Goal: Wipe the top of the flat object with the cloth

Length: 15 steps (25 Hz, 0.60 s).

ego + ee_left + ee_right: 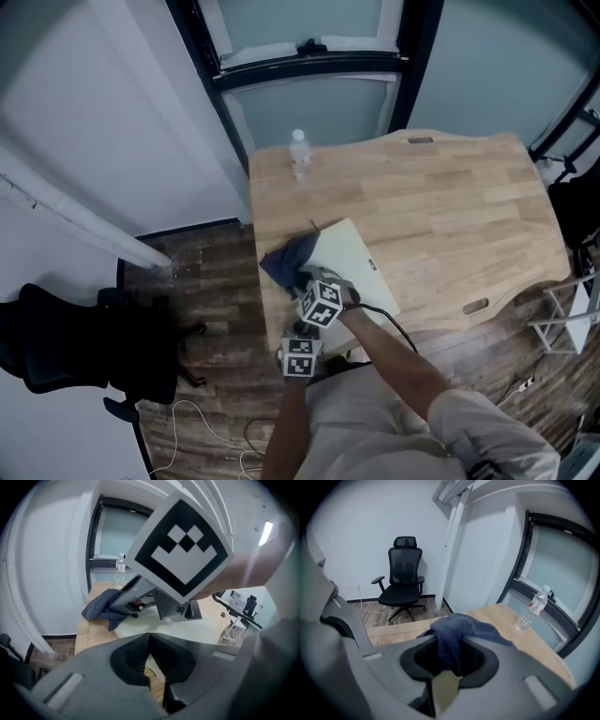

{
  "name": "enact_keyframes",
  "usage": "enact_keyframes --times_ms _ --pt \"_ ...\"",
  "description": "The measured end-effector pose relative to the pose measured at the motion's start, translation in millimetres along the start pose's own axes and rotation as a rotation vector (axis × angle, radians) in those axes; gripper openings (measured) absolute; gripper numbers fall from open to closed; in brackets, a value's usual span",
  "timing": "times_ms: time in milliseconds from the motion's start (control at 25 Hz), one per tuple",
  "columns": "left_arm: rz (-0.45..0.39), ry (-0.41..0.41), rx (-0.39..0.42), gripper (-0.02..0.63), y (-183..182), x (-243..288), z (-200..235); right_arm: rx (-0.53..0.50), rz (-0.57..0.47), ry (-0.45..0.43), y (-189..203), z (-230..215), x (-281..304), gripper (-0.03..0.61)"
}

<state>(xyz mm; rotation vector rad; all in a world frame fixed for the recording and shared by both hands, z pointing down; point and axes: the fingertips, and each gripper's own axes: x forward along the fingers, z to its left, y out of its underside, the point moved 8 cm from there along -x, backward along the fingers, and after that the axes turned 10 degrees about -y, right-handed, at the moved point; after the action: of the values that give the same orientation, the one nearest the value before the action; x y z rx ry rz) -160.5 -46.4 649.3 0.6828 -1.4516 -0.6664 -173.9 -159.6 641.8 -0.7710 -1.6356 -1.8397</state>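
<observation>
place: office | evidence: wooden desk (450,206), black swivel chair (404,581) (with armrests), glazed partition (309,103)

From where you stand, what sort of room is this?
Likely an office: a wooden desk, a black swivel chair on wood flooring, and a glazed partition behind the desk.

Dark blue cloth (287,260), cream flat object (351,257).

Dim, bluish cast — heavy fisheye w/ dark corners; ceiling light (266,532) glares in left gripper view.
</observation>
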Motion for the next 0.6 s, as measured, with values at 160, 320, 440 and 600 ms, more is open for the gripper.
enact_keyframes --times_ms 160,320,440,600 --pt "-0.003 0.003 0.010 0.008 0 1 1 0.001 -0.018 -0.034 -2 0 0 0.094" --pt "-0.003 0.002 0.021 0.008 0 1 1 -0.028 -0.024 -0.077 2 10 -5 0.094" --pt "-0.003 0.002 0.028 0.008 1 1 0 -0.061 -0.025 -0.131 7 20 -11 0.095" --pt "-0.005 0.004 0.045 0.008 0 2 -1 -0.074 -0.033 -0.205 18 27 -22 0.097"
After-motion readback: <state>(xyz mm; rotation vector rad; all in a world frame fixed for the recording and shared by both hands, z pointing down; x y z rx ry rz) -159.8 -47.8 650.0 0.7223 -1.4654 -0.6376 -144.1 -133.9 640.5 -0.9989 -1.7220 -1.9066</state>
